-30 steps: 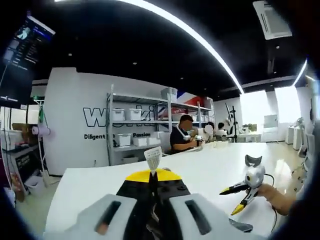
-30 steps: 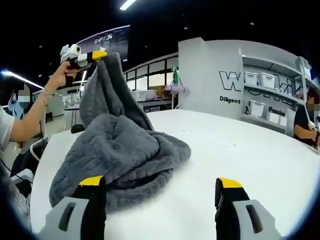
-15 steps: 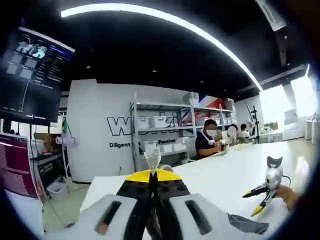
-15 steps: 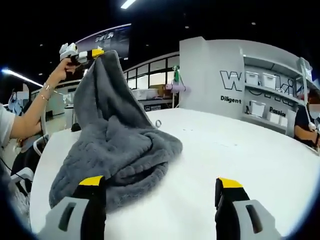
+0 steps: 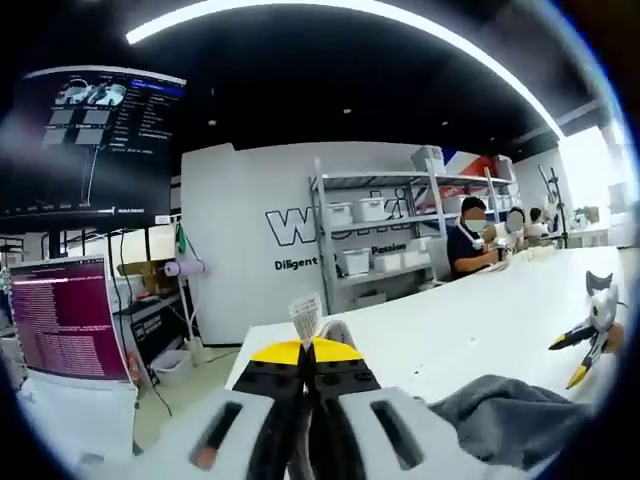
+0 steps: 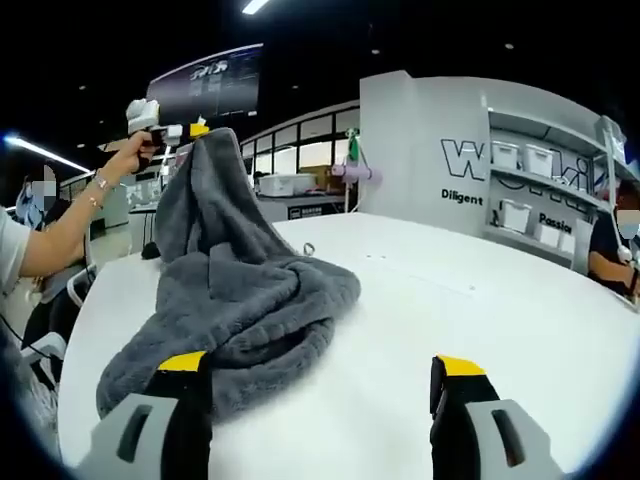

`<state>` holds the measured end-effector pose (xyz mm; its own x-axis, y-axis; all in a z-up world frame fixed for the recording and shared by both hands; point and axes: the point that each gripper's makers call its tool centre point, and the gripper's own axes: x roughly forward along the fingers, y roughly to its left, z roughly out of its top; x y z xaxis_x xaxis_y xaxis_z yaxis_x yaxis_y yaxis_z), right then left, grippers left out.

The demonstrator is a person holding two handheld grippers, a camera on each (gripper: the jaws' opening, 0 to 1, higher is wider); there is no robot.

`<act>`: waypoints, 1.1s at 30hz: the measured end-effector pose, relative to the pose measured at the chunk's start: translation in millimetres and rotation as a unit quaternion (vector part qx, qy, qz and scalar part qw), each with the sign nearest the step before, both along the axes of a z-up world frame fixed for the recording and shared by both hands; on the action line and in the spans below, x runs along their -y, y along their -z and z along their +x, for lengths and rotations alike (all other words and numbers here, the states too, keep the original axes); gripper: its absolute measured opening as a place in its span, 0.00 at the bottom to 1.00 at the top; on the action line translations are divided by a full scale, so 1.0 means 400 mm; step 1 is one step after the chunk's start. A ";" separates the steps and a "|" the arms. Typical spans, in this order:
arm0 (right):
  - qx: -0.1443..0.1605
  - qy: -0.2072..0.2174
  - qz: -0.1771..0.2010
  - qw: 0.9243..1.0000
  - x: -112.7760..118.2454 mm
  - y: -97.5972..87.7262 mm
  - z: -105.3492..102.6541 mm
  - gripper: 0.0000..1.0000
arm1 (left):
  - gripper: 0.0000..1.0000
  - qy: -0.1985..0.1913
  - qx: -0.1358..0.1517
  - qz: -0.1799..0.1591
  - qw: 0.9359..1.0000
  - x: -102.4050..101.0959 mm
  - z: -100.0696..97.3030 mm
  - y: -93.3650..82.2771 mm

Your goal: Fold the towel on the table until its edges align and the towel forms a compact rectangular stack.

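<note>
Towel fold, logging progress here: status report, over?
Left gripper shut on towel corner, lifted off the table. Right gripper open, empty, low beside the heap. Towel bunched, unfolded. Nothing in the way.

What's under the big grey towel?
The white table lies under the grey towel. The left claw lifts one corner. Anything beneath the crumpled heap is covered and cannot be seen.

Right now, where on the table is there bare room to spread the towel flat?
The table is bare from the towel across to the far edge by the shelves. The near-left part is crowded by the bunched towel, one corner held up by the left gripper.
</note>
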<state>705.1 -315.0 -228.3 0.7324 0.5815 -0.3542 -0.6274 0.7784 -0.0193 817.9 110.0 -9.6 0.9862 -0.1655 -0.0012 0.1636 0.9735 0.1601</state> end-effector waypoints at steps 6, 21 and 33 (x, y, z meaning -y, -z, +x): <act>-0.003 -0.001 -0.005 1.000 -0.001 0.005 0.002 0.94 | 0.02 -0.008 -0.044 0.002 0.999 -0.018 0.043 0.135; -0.008 0.001 -0.016 1.000 0.000 0.017 0.003 0.94 | 0.03 -0.017 -0.135 0.006 0.991 -0.034 0.100 0.428; -0.017 0.001 -0.030 0.999 -0.004 0.032 0.008 0.94 | 0.06 -0.027 -0.192 0.012 0.981 -0.044 0.103 0.600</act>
<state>708.4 -313.5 -241.0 0.7212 0.5566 -0.4124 -0.6264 0.7782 -0.0450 859.3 127.6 -249.8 0.9195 -0.1084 -0.3778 0.1644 0.9792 0.1190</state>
